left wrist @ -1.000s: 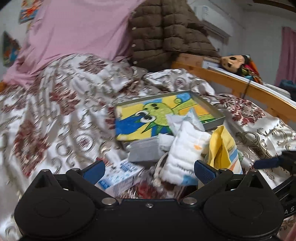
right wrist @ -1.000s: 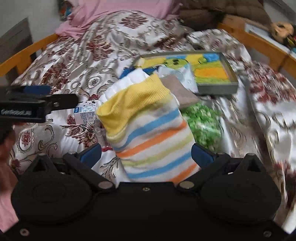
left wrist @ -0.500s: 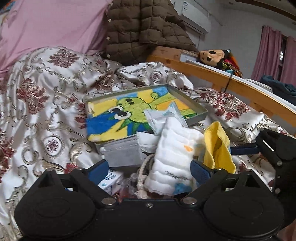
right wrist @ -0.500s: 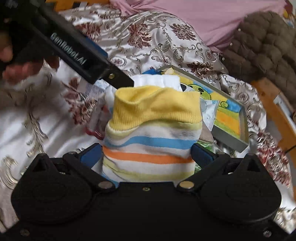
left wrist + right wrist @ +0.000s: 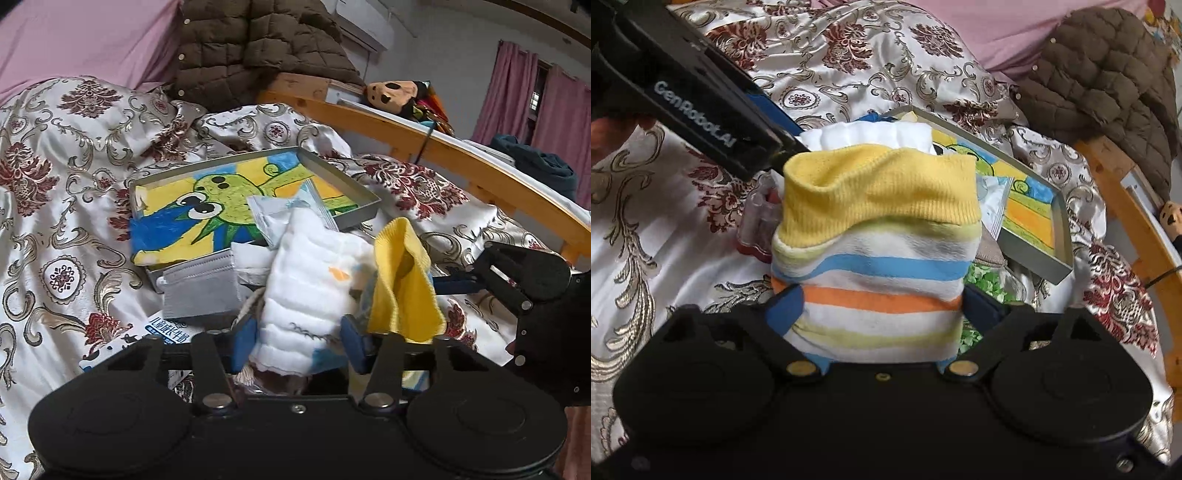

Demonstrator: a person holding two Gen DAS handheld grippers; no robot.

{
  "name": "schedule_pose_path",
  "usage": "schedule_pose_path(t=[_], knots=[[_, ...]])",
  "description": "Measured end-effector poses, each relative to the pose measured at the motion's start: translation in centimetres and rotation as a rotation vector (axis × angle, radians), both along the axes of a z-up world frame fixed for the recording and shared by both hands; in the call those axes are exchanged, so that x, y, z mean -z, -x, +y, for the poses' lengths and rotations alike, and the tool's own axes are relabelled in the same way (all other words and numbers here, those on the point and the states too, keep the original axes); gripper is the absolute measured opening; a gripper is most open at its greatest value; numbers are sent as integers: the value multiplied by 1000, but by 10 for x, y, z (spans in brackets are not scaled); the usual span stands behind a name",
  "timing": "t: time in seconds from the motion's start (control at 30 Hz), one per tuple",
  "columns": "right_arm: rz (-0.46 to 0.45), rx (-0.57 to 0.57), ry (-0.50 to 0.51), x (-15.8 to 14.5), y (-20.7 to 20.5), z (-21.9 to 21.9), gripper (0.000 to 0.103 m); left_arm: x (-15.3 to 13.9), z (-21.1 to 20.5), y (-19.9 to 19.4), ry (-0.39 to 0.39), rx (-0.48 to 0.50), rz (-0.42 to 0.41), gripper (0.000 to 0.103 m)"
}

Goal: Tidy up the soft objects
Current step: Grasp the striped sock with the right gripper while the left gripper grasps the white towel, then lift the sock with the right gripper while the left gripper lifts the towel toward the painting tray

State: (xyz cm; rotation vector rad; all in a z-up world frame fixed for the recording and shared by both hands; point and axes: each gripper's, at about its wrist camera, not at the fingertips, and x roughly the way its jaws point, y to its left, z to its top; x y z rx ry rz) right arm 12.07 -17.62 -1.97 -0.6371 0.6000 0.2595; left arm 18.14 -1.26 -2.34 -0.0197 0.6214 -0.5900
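Observation:
A folded white cloth stands in the pile on the floral bedspread. My left gripper is closing its jaws, and both blue pads touch the cloth's sides. A striped sock with a yellow cuff fills the right wrist view. My right gripper is closing too, with its pads against the sock's two edges. In the left wrist view the sock's yellow cuff stands just right of the cloth. The top of the white cloth shows behind the sock, with the left gripper's black finger beside it.
A metal tray with a cartoon picture lies behind the pile. A grey packet and a small carton lie to the left. Something green lies under the sock. A brown jacket and a wooden bed rail stand behind.
Both grippers' jaws have narrowed onto the cloth and the sock. The left gripper has come closer and lower to the pile. The right wrist view has rolled, so the tray now sits to the right.

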Motion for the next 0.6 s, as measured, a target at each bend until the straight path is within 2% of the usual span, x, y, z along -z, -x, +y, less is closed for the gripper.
schedule_pose_path(t=[0.17,0.2,0.27,0.43,0.6], knots=[[-9,5,14,-2,-5,3,46,-3,0,5,9,14,-12,30],[-11,10,14,-3,-5,2,44,-4,0,6,12,19,-14,25],[-10,24,4,-5,-7,-1,28,-7,-2,9,8,24,-34,21],[-21,60,-37,-12,-7,-9,9,-15,-7,21,-5,46,-88,13],[-61,77,-60,-18,-3,-15,5,-19,-11,30,-5,77,-116,9]])
